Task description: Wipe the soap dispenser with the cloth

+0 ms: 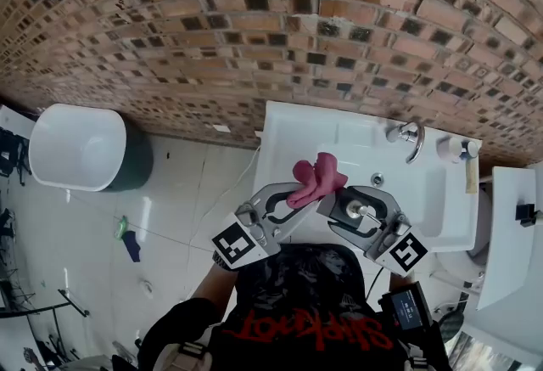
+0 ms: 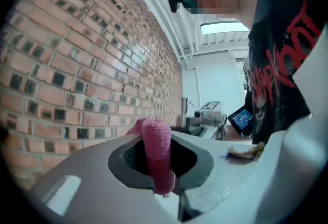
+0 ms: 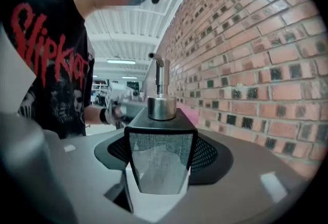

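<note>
Left gripper [image 1: 287, 198]: clenched on the pink cloth [image 2: 157, 154].
Right gripper [image 1: 349, 211]: grasping the soap dispenser [image 3: 160, 152].
Cloth and dispenser: side by side above the sink [image 1: 284, 121], perhaps touching.

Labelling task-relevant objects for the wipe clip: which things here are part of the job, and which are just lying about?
In the job:
- pink cloth, gripped in left tongs
- soap dispenser, gripped in right tongs

Lying about:
- faucet
- small bottle on sink corner
- white tub
- green scrap, blue scrap on floor
</note>
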